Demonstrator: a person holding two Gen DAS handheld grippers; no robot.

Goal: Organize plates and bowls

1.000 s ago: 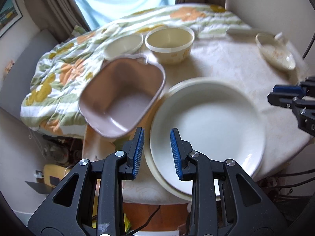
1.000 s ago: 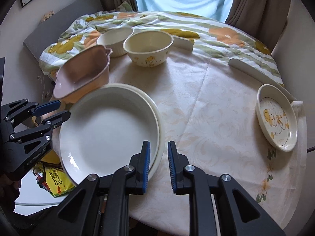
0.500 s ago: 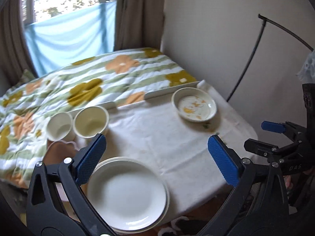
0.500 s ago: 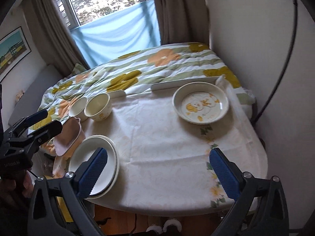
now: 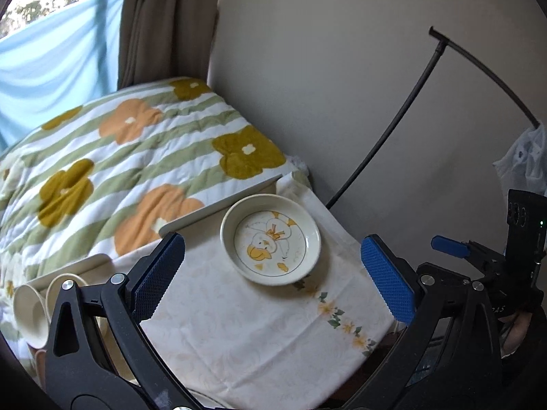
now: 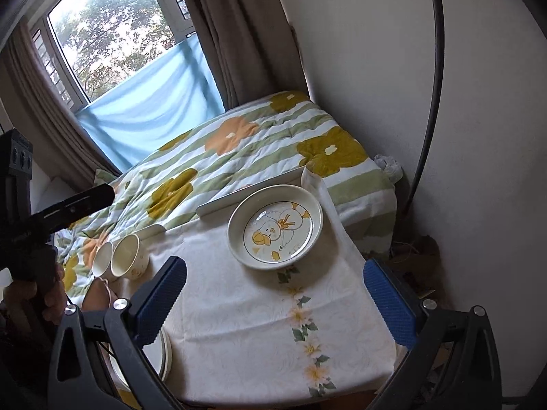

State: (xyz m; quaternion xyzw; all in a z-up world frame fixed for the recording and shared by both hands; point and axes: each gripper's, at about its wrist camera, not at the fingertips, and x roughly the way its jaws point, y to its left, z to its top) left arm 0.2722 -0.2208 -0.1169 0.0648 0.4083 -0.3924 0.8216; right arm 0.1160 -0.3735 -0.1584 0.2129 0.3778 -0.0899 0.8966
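Both hand-held grippers swung toward duck plate (image 5: 270, 243).

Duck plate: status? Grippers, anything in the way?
Left gripper open, empty. Right gripper open, empty. Duck plate flat on the tablecloth, untouched, framed between both sets of fingers. Bare cloth ahead; two cups off left.
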